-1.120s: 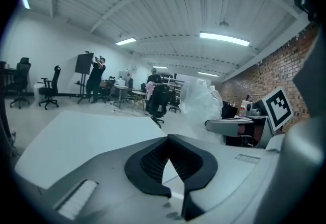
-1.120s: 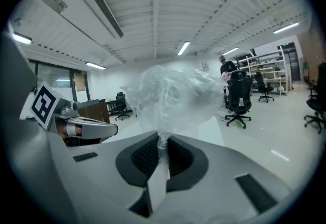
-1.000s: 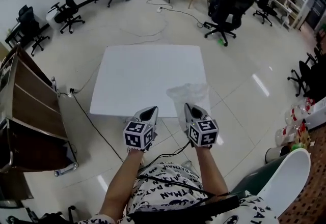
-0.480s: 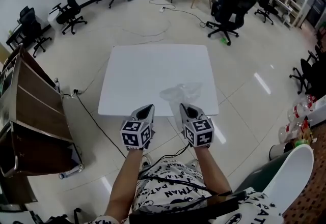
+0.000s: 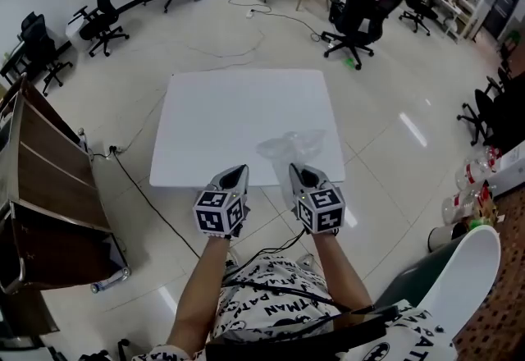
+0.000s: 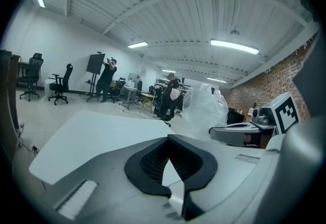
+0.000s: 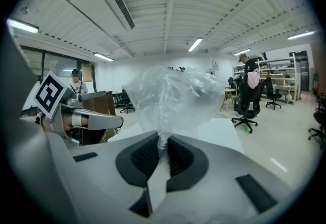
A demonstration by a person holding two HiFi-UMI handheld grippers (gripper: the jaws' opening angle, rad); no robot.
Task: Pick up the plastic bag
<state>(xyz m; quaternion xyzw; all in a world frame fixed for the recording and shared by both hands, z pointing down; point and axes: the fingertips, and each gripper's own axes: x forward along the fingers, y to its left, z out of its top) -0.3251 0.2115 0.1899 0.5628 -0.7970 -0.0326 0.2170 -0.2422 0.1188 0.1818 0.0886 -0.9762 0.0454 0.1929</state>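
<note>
The right gripper (image 7: 162, 140) pinches the clear plastic bag (image 7: 173, 95) by its neck over the white table (image 5: 230, 113); the left gripper (image 6: 168, 140) is closed, empty

Bag (image 5: 289, 146) at R gripper (image 5: 299, 174), over table (image 5: 221, 109).

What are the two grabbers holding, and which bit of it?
The right gripper holds the plastic bag, its jaws pinched shut on a bunched-up bit of film at the bag's near end. The left gripper holds nothing.
</note>
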